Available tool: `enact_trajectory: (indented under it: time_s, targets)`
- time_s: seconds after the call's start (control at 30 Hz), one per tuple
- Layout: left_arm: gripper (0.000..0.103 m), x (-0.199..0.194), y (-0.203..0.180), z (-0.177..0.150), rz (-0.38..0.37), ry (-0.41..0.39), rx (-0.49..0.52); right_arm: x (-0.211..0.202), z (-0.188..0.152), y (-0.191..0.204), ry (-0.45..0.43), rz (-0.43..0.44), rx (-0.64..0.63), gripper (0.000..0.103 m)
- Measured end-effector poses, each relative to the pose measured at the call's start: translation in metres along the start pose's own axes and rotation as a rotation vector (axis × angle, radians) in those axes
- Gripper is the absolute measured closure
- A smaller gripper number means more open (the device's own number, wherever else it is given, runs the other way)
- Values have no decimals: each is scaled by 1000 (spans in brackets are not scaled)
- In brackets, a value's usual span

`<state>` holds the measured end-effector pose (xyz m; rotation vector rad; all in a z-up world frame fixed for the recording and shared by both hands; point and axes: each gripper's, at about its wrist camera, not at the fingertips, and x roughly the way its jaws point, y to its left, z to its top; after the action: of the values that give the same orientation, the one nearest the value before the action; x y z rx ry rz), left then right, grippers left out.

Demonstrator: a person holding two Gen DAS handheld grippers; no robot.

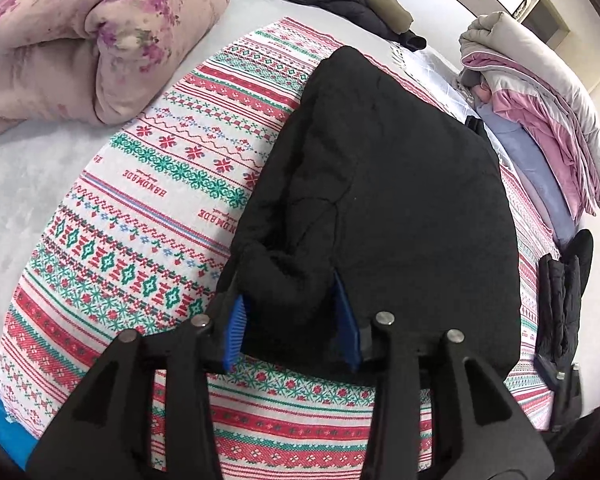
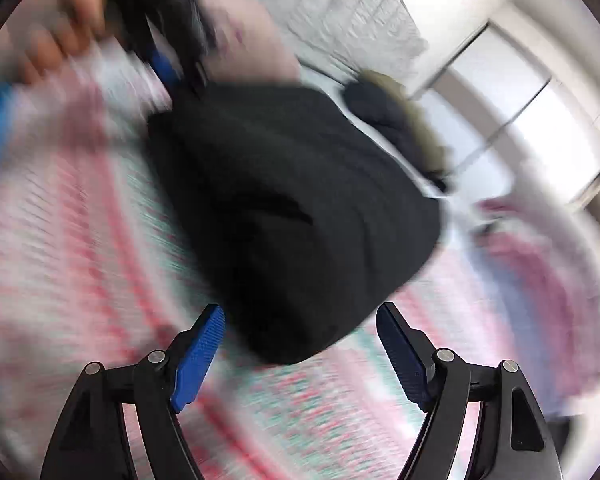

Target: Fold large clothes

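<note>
"HANDMADE" repeats across the cross-stitch-patterned blanket (image 1: 148,184) where the folded black padded jacket (image 1: 380,200) lies. Left gripper (image 1: 296,326) fingers pinch its puffy near edge; right gripper (image 2: 300,344) fingers stand released above it.

Both tools look alike: the left gripper (image 1: 292,320) and right gripper (image 2: 300,344) have matte black angular arms with triangular cut-outs, round silver pivot pins, and ribbed bright-blue pads (image 2: 198,360) lining the jaws at seven and five o'clock.
</note>
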<state>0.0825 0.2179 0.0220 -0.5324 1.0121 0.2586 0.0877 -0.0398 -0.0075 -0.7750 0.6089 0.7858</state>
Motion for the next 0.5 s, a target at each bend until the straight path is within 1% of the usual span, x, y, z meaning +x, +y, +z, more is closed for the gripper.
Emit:
enact_trajectory:
  time_s: [0.03, 0.07, 0.1, 0.13, 0.17, 0.2, 0.23, 0.27, 0.3, 0.33, 0.37, 0.4, 0.43, 0.5]
  targets:
    - [59, 1, 0, 0, 0, 4, -2, -12, 0, -14, -46, 36, 68, 23]
    - [59, 0, 0, 0, 1, 5, -3, -22, 0, -33, -92, 52, 154, 23]
    - [59, 1, 0, 1, 1, 7, -4, -27, 1, -54, -128, 54, 255, 23]
    - [58, 1, 1, 1, 1, 10, -7, -29, 1, -76, -158, 62, 389, 23]
    - [58, 1, 1, 1, -1, 13, -12, -27, 2, -92, -176, 91, 487, 24]
    - [58, 2, 2, 2, -4, 17, -18, -22, 3, -106, -204, 170, 608, 26]
    - [58, 2, 3, 2, -8, 21, -23, -14, 5, -115, -218, 245, 664, 40]
    - [57, 2, 4, 2, -12, 23, -27, -5, 10, -117, -216, 298, 692, 58]
    - [57, 2, 5, 2, -16, 25, -31, 9, 16, -115, -179, 320, 712, 64]
    - [57, 3, 6, 2, -21, 28, -35, 24, 21, -113, -127, 314, 717, 69]
    - [56, 3, 7, 3, -23, 30, -33, 38, 24, -110, -82, 316, 716, 70]
    - [56, 3, 8, 3, -21, 30, -34, 57, 26, -106, -19, 345, 717, 70]
    - [56, 3, 10, 3, -17, 30, -35, 74, 25, -94, 47, 364, 715, 70]
    - [56, 4, 13, 3, -37, 44, -45, 87, 22, -83, 93, 342, 679, 71]
